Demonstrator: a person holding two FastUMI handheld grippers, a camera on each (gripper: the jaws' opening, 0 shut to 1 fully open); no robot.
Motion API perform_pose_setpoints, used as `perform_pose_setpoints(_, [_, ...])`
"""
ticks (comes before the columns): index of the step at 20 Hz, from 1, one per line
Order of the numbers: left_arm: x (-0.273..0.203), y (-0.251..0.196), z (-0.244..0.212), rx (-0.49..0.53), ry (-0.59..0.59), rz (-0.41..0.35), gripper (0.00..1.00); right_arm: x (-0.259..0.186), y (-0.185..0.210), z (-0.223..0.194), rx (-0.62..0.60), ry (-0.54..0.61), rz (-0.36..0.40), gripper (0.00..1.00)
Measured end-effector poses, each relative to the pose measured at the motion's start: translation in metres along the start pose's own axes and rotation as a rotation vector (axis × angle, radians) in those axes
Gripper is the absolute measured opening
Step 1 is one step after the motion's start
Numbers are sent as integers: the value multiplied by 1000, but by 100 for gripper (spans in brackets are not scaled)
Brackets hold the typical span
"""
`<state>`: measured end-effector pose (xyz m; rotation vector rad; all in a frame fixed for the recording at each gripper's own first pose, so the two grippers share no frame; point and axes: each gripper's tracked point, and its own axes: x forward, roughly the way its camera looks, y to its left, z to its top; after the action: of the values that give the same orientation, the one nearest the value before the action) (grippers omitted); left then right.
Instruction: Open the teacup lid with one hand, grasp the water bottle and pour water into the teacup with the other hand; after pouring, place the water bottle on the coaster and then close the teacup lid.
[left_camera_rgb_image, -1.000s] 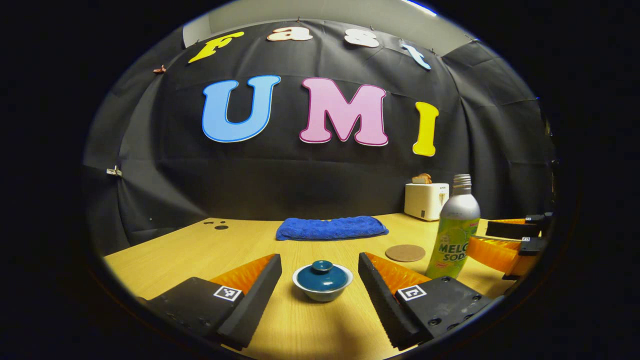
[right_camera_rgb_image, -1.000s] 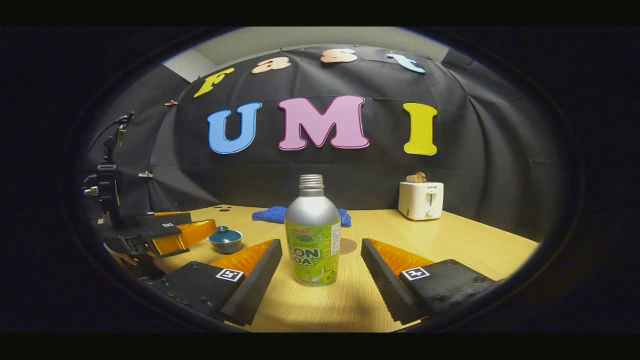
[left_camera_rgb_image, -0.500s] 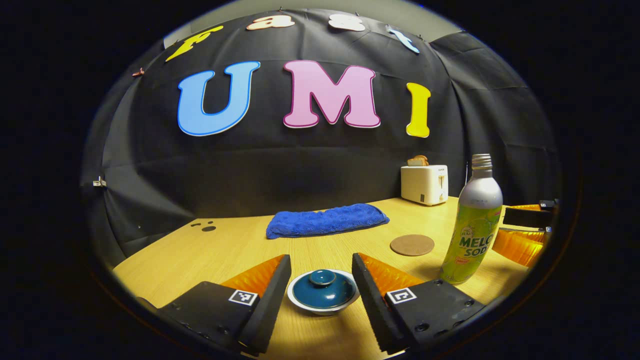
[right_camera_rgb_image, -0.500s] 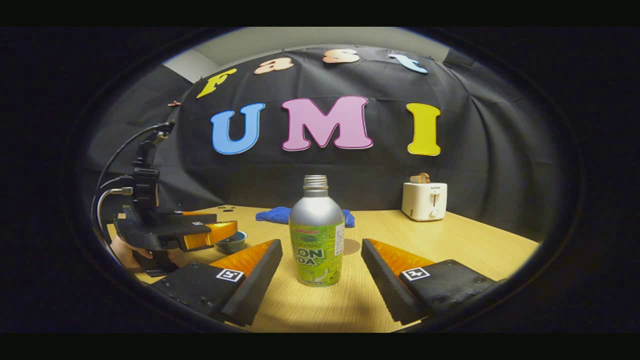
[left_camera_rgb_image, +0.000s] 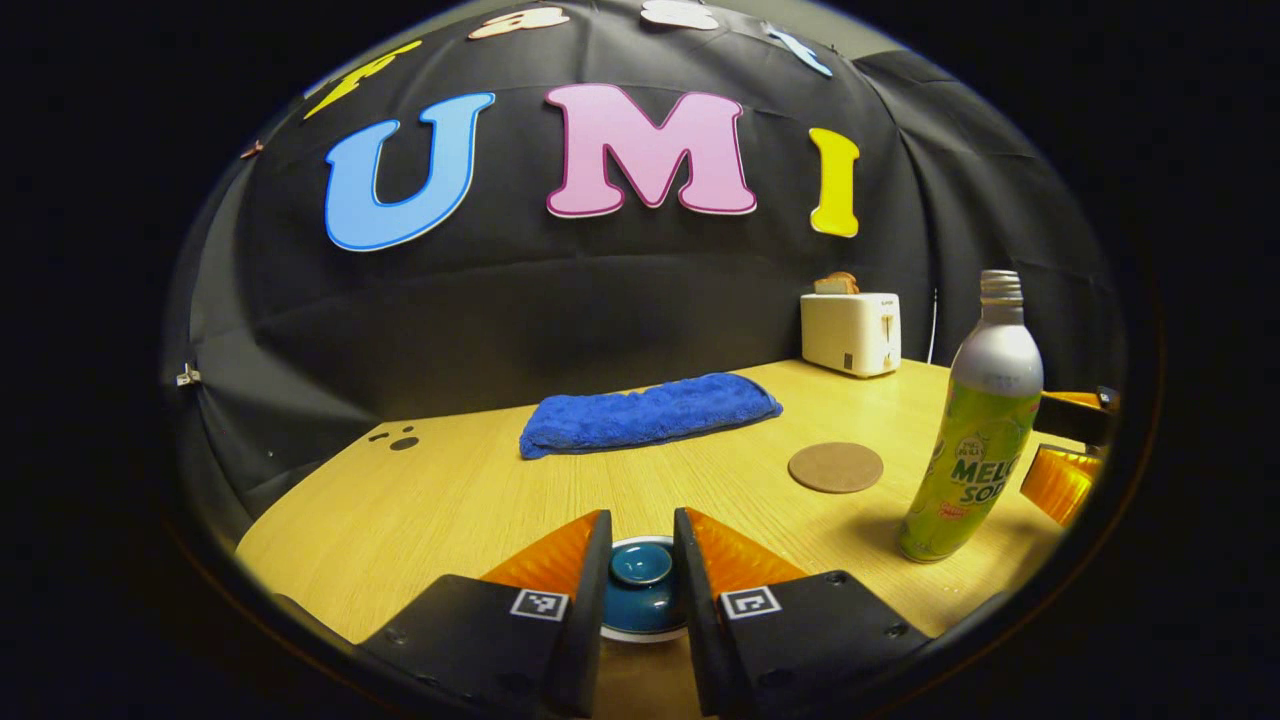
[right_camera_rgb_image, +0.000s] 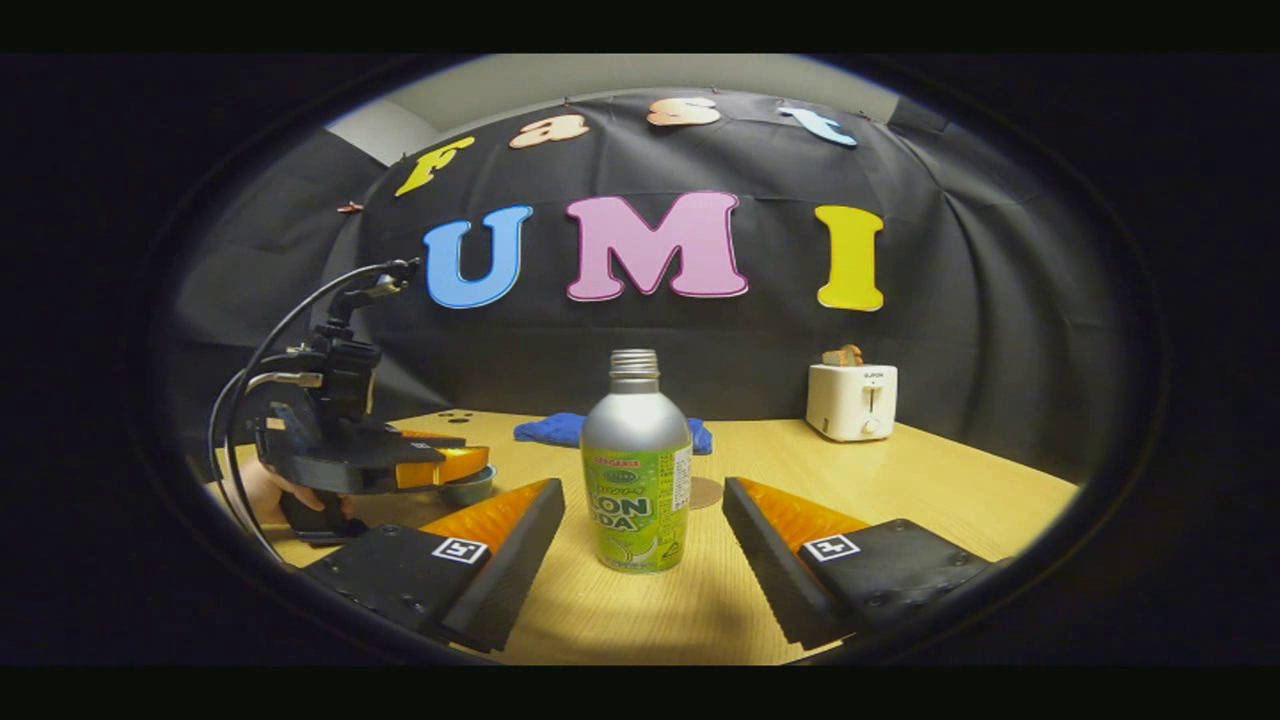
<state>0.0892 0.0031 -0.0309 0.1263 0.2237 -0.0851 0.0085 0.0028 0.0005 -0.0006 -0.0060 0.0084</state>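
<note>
Left gripper (left_camera_rgb_image: 640, 540) jaws narrowed around teacup lid (left_camera_rgb_image: 641, 563), contact unclear; right gripper (right_camera_rgb_image: 640, 510) jaws wide, flanking water bottle (right_camera_rgb_image: 636, 470) at frame centre.

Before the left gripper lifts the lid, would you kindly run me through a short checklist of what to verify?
1. Left gripper centred on the teacup lid's knob: ok, knob sits between the fingers.
2. Fingers pressing on the knob: cannot tell, a narrow gap seems to remain.
3. Teacup sitting flat on the table: ok.
4. Water bottle upright between the open fingers of the right gripper, not touched: ok.
5. Bottle cap off for pouring: ok, bare threaded neck shows.
6. Coaster free for the bottle: ok.
</note>
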Motion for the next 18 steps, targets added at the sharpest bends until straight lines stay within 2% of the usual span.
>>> perform_pose_setpoints(2, [-1, 0, -2, 12, 6, 5, 40, 0, 0, 0, 0, 0, 0, 98])
perform_pose_setpoints(6, [-2, 0, 0, 1, -9, 6, 34, 0, 0, 0, 0, 0, 0, 98])
perform_pose_setpoints(10, [-10, 1, 12, -28, -98, 11, 30, 1, 1, 0, 0, -2, 7, 98])
perform_pose_setpoints(14, [-34, 18, 16, -86, -182, 39, 30, 6, 7, 0, 1, 2, 29, 98])
perform_pose_setpoints(18, [-58, 34, 9, -89, -189, 57, 30, 23, 5, -1, -1, 1, 8, 98])
